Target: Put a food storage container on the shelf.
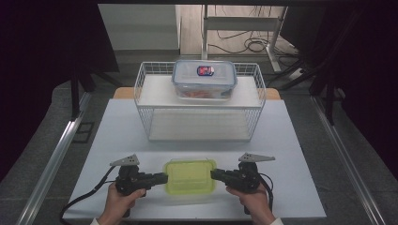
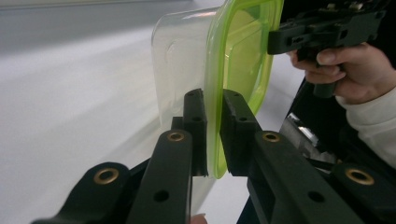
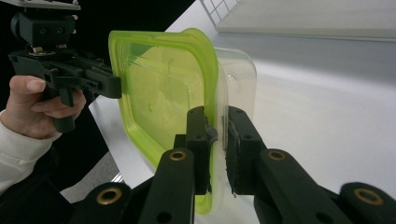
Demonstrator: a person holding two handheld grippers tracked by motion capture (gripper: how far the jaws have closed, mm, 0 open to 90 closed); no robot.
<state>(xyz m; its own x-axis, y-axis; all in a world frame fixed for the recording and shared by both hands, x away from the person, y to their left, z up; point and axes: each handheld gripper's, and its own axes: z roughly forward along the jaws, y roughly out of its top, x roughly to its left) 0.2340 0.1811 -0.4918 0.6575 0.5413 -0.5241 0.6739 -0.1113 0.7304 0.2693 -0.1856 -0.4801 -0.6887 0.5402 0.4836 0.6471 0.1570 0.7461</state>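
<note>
Green-lidded container [image 1: 189, 176] sits at the near edge of the white table [image 1: 112, 136], between both claws. Left claw [image 2: 214, 135] is pinched onto the lid's rim at one short end; right claw [image 3: 217, 140] is closed on the rim at the opposite end. Each claw's black arms cut off the container's nearest corner, and its clear body [image 3: 238, 79] is faint against the table.
</note>
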